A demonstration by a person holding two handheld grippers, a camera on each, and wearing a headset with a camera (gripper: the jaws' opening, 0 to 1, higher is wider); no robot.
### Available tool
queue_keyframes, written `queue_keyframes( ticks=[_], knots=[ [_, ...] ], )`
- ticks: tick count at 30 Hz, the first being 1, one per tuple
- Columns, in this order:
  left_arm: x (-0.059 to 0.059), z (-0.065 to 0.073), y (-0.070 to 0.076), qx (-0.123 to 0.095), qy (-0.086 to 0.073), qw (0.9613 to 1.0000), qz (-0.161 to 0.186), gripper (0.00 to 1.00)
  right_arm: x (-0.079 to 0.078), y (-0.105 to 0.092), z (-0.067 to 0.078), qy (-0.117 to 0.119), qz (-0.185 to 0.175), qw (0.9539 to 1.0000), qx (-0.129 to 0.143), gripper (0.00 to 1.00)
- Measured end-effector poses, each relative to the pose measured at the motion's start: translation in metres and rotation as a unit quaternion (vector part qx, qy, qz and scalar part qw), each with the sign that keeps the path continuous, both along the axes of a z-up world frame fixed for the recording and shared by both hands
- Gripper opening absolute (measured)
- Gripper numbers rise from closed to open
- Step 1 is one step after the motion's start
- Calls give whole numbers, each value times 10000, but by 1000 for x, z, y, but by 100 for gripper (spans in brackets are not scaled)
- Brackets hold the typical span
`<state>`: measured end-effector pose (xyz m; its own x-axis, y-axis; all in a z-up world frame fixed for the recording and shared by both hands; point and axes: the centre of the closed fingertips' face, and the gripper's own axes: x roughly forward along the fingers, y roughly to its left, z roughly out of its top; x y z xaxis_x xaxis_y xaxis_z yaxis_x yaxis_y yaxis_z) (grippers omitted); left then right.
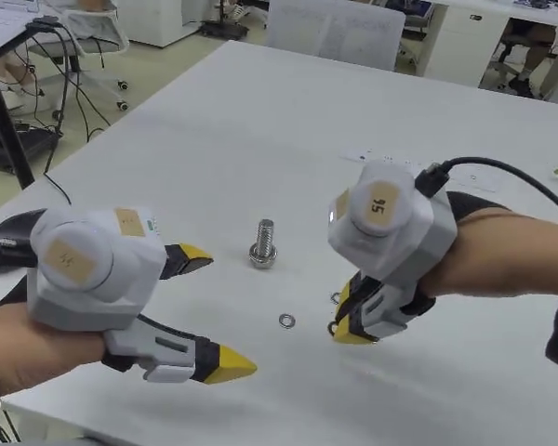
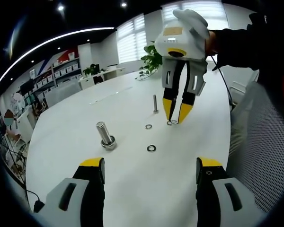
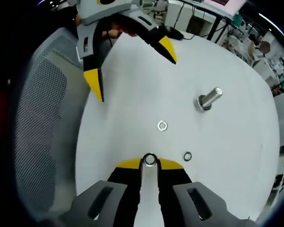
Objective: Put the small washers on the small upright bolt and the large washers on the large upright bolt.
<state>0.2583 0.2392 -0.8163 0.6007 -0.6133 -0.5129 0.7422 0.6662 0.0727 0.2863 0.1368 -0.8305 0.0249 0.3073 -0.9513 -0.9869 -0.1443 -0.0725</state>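
The right gripper [image 3: 150, 163] has its fingers [image 3: 128, 164] pinching a washer [image 3: 150, 159] on the desk [image 1: 260, 139] near the large bolt [image 3: 208, 99], so lift it level with a steady squeeze; the left gripper [image 1: 221, 308], fingers spread, hangs beside that bolt.

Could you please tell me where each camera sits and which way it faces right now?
Head view: on the headset, looking forward and down at the table; both forearms, the left gripper and right gripper show.
Left gripper view: on the left gripper, facing across to the large bolt, small bolt and right gripper; own open fingers below.
Right gripper view: on the right gripper, aimed down; own fingers pinch a washer.
Shared: both gripper views see the large bolt.
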Motion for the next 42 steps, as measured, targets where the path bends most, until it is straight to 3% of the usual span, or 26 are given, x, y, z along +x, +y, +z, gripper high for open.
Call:
queue_keyframes(
  ticks=[13, 22, 34, 42],
  knots=[
    [10, 1, -14, 15, 10, 9994, -348, 79, 33, -28, 37, -241, -547, 9980, 185, 13],
    [18, -1, -25, 15, 35, 9985, -545, 79, 67, -50, 56, -464, -816, 9955, 164, 13],
    [21, -3, -31, -28, 77, 9980, -628, 79, 95, -64, 44, -414, -942, 9947, 5, 13],
    [21, -5, -30, -41, 98, 9981, -611, 79, 95, -61, 32, -284, -951, 9951, -29, 13]
  ],
)
